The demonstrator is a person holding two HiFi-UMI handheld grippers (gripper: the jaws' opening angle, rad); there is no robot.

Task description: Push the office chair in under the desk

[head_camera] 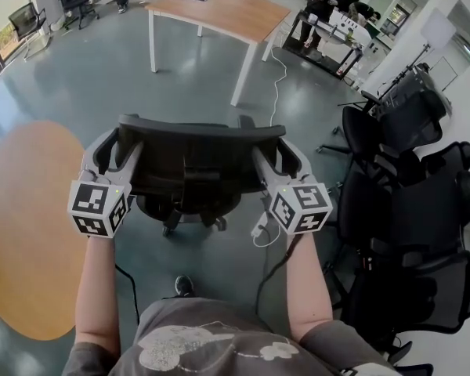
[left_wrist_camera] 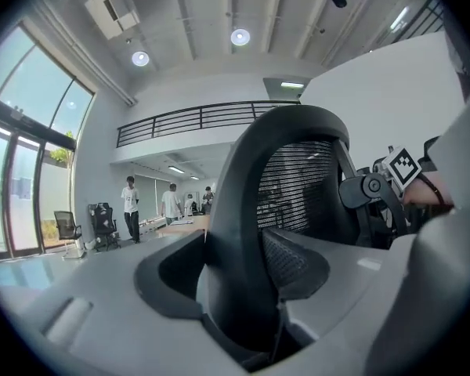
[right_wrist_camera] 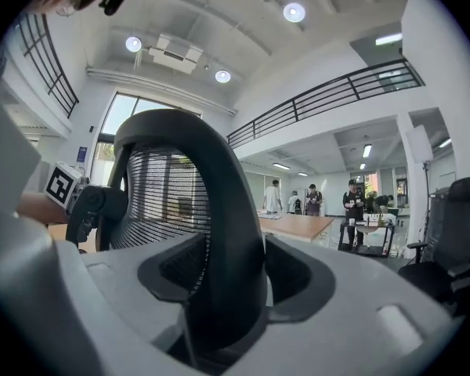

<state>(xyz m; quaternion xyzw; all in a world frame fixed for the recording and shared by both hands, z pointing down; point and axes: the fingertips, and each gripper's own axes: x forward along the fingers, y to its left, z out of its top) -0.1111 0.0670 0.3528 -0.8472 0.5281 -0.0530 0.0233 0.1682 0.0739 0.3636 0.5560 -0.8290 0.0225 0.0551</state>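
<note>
The desk (head_camera: 219,10) is seen at twelve o'clock, well beyond the office chair (head_camera: 189,161). Its backrest edges are clamped, jaws wide, by the left gripper (head_camera: 117,143) at nine and the right gripper (head_camera: 268,146) at three; both should be pushed evenly.

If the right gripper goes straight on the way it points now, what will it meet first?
The backrest, whose rim sits clamped between the jaws of the right gripper. Beyond it the line seems to run toward the desk, but the depth is unclear.
</note>
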